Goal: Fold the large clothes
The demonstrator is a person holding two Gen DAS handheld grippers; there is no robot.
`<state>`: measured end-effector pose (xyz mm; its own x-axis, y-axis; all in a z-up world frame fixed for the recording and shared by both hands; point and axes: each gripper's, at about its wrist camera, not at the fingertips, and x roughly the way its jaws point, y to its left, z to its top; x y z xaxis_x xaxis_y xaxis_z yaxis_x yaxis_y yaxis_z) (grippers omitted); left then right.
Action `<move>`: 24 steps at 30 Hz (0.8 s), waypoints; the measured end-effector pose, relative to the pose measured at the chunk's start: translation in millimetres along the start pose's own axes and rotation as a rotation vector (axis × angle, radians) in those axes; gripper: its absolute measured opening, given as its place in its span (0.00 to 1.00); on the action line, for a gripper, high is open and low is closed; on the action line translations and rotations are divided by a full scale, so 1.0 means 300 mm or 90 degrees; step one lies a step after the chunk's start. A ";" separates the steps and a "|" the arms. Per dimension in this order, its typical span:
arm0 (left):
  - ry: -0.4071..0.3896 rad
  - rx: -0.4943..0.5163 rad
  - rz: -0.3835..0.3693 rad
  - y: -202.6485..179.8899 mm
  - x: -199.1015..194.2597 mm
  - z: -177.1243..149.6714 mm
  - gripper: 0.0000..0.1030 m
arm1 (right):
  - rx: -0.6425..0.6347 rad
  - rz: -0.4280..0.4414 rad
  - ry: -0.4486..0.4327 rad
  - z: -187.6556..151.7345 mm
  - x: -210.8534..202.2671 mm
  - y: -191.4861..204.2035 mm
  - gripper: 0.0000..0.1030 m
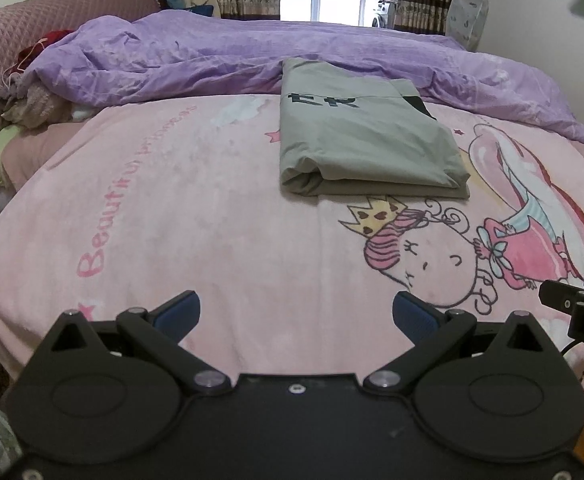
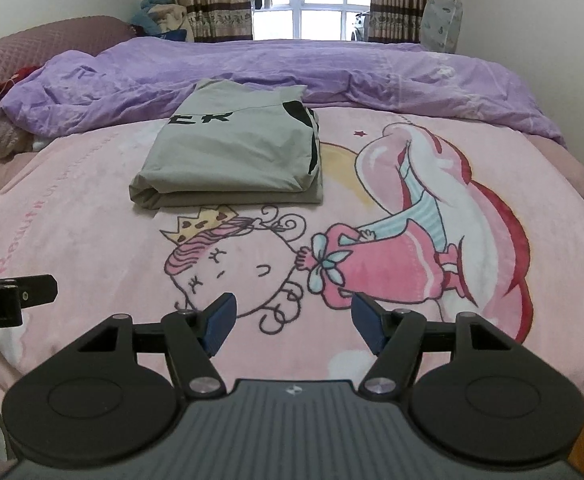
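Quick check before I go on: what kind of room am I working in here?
A home bedroom, most likely. The folded grey garment lies on a bed spread with a pink cartoon blanket, a purple duvet is bunched behind it, and a curtained window shows laundry hanging outside.

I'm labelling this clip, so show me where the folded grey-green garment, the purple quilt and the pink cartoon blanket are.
folded grey-green garment (image 1: 364,140): left wrist view, middle of its top layer.
purple quilt (image 2: 372,76): right wrist view, on its crumpled upper surface.
pink cartoon blanket (image 1: 172,220): left wrist view, bare pink area left of the garment.
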<state>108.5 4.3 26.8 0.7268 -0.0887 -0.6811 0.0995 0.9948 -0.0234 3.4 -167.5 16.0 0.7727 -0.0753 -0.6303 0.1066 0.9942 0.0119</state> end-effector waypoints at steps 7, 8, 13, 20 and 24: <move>0.004 0.001 0.001 0.001 0.004 0.005 1.00 | 0.002 0.000 -0.001 0.003 0.004 0.000 0.75; 0.005 0.002 0.002 0.002 0.005 0.005 1.00 | 0.003 0.000 0.000 0.004 0.006 0.001 0.75; 0.007 0.001 0.001 -0.001 0.008 0.006 1.00 | 0.002 0.000 0.001 0.005 0.005 -0.003 0.75; 0.007 -0.001 0.002 0.003 0.008 0.006 1.00 | 0.001 0.002 0.001 0.006 0.007 -0.003 0.75; 0.006 -0.003 0.003 0.006 0.006 0.007 1.00 | 0.002 0.001 0.001 0.005 0.006 -0.002 0.75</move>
<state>111.5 5.9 27.0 0.7208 -0.0834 -0.6882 0.0925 0.9954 -0.0238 5.8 -168.5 16.2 0.7717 -0.0740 -0.6317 0.1078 0.9941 0.0153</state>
